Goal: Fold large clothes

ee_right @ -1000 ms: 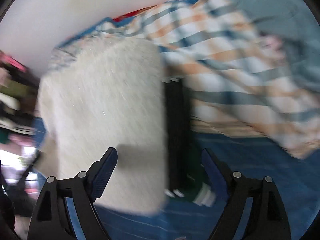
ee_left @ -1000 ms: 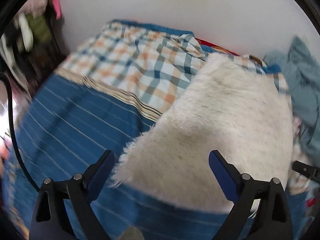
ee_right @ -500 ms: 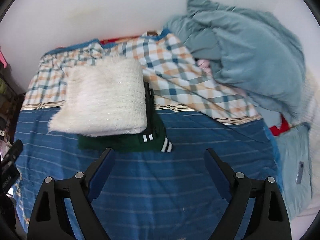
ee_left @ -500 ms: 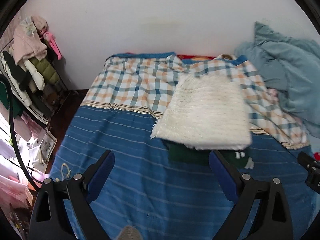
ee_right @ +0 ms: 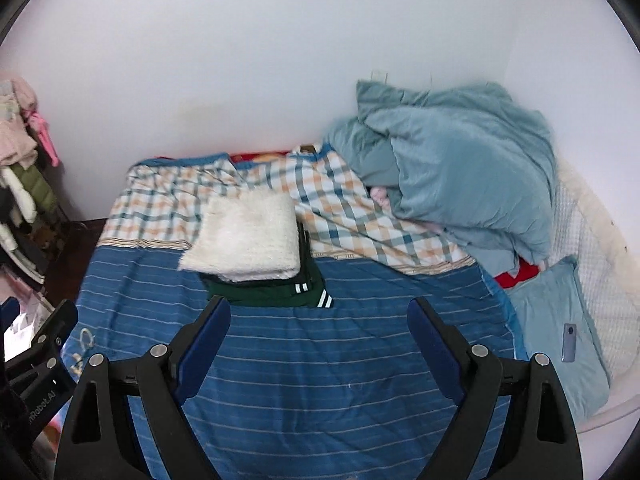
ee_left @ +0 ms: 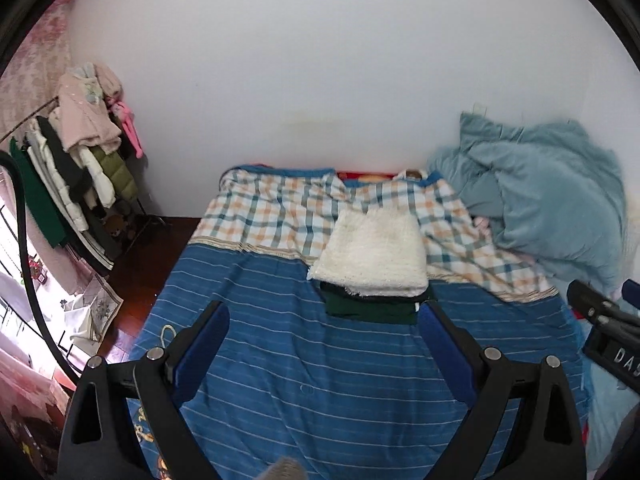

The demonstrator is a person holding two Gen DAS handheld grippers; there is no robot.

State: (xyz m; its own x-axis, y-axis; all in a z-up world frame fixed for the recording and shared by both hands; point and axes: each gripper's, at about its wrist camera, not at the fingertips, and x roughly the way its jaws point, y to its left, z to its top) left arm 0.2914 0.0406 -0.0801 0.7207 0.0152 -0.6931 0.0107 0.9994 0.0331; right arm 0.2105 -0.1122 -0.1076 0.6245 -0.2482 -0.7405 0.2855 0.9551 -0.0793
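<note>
Fluffy white folded jumper (ee_left: 374, 256) (ee_right: 246, 236), stacked on a folded dark green garment (ee_left: 370, 308) (ee_right: 266, 292), mid-bed on the blue striped sheet (ee_left: 320, 380) (ee_right: 340, 360). Checked cloth (ee_left: 272, 216) behind, heaped pale blue quilt (ee_right: 460, 176) to the right, crowded clothes rack (ee_left: 76, 168) to the left. Plenty of bare sheet in front. Left gripper (ee_left: 324, 322) and right gripper (ee_right: 320, 318) both above the sheet, fingers wide apart, holding and touching nothing.

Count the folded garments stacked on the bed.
2 visible: a fluffy white garment on top and a dark green garment with white stripes beneath it, mid-bed. Dark edges between them may be a third; cannot tell.
</note>
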